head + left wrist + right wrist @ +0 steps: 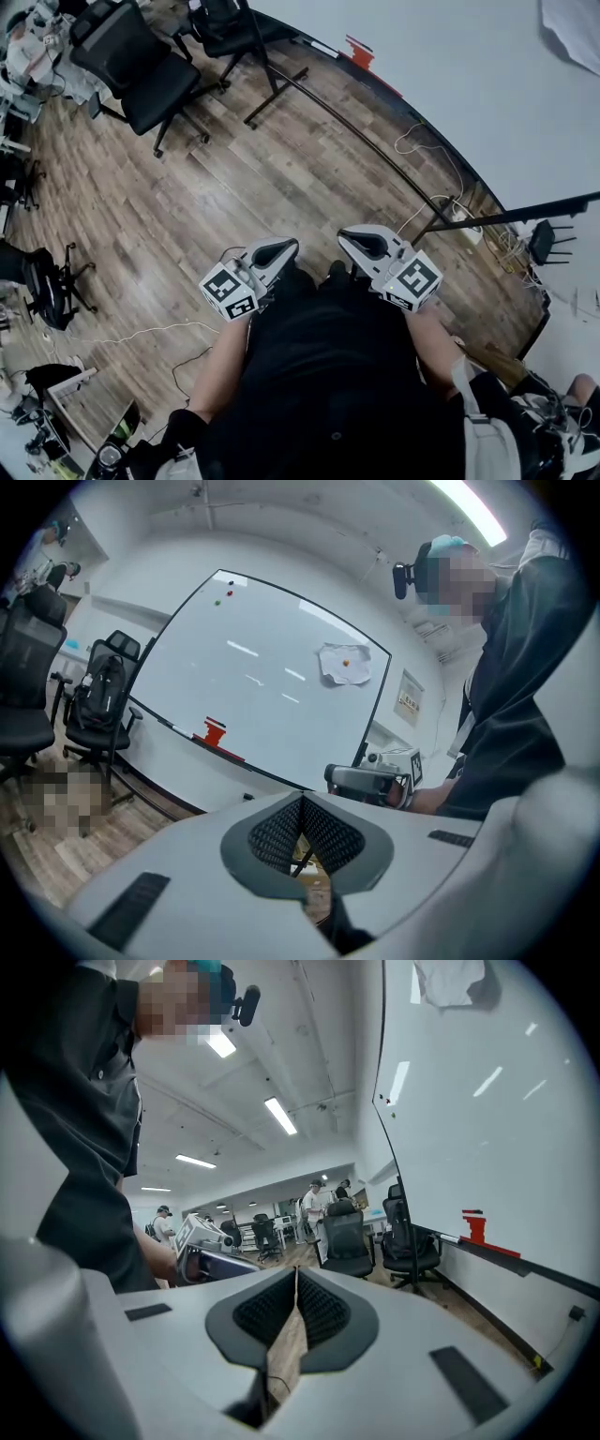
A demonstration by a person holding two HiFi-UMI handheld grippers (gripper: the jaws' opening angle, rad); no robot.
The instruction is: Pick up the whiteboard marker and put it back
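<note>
Grey-padded fingers on the left gripper and right gripper are clenched, empty. What looks like the slim pale whiteboard marker lies far along the whiteboard ledge: probably light and stiff; pinch mid-barrel.

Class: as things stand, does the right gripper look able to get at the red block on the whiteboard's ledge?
Probably not yet. The right gripper is shut, close to the person's body, and the red block sits across open floor. Nothing blocks it, only distance.

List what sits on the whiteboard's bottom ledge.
On the large white whiteboard's dark ledge: a red blocky object and a slim pale stick, too small to identify. Nothing covers them.
</note>
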